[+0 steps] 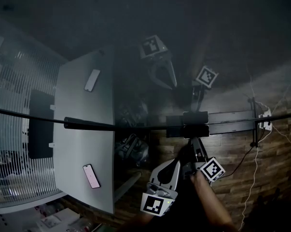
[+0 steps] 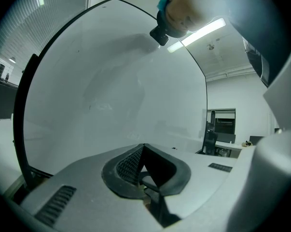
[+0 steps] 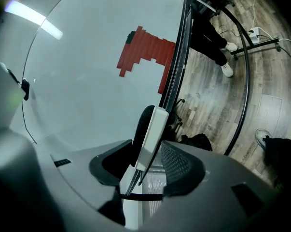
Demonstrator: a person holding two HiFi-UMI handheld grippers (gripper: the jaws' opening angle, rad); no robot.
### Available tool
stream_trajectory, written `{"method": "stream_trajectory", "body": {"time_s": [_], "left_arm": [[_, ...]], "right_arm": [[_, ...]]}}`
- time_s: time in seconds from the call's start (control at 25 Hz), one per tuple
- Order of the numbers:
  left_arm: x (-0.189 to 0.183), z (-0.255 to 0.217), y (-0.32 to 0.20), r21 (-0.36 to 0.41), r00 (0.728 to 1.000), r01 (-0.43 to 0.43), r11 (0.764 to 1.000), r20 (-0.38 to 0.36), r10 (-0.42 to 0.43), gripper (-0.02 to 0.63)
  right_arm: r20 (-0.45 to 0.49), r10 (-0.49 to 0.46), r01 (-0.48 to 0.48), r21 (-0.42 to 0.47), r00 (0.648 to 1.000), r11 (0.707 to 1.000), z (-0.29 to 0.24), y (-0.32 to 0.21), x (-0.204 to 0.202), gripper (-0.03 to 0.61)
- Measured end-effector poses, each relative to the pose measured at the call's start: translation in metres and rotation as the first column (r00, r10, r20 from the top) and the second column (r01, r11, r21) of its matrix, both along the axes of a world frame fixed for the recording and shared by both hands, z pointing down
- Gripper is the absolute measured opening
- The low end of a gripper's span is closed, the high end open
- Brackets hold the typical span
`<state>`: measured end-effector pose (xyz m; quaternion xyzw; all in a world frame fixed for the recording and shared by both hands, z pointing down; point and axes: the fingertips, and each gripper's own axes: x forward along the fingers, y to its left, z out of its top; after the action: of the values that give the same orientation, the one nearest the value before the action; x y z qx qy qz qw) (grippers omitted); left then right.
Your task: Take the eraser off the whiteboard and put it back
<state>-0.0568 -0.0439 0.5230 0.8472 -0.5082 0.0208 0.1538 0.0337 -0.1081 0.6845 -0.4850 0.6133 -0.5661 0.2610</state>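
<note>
In the right gripper view the eraser (image 3: 152,129), a white slab with black felt on its left face, stands on edge against the whiteboard (image 3: 87,81) at its dark frame. My right gripper (image 3: 146,166) is open with the eraser between its fingers, and a thin gap shows on the right side. In the dim head view the eraser (image 1: 196,130) is a black block on the board's lower frame, and the right gripper (image 1: 197,149) points at it. The left gripper (image 1: 165,174) hangs just left of it, facing the whiteboard (image 2: 111,81). That left gripper (image 2: 143,149) is shut on nothing.
A grey table (image 1: 82,144) with a phone (image 1: 91,176) stands to the left. A black bag (image 1: 131,149) lies on the wooden floor near the board's foot. A person's legs (image 3: 213,37) and a power strip (image 3: 254,32) are on the floor beyond the frame.
</note>
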Motion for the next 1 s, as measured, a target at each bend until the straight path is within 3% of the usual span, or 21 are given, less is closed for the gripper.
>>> {"method": "stream_trajectory", "body": {"time_s": [0.8, 0.84, 0.92, 1.0], "left_arm": [[-0.001, -0.03, 0.018, 0.098, 0.998, 0.028, 0.995, -0.058, -0.022, 0.006], [-0.001, -0.034, 0.02, 0.106, 0.998, 0.03, 0.994, -0.063, -0.024, 0.006], [-0.002, -0.04, 0.024, 0.117, 0.997, 0.032, 0.993, -0.068, -0.024, 0.007], [-0.003, -0.045, 0.03, 0.12, 0.997, 0.03, 0.992, -0.068, -0.022, 0.006]], "right_arm": [[-0.051, -0.031, 0.031, -0.004, 0.998, 1.0, -0.022, 0.032, 0.003, 0.183], [-0.065, -0.033, 0.033, -0.007, 0.997, 0.999, -0.025, 0.035, 0.004, 0.175], [-0.134, -0.044, 0.043, -0.009, 0.99, 0.999, -0.031, 0.042, 0.008, 0.087], [-0.178, -0.053, 0.052, -0.01, 0.983, 0.999, -0.037, 0.047, 0.01, 0.042]]}}
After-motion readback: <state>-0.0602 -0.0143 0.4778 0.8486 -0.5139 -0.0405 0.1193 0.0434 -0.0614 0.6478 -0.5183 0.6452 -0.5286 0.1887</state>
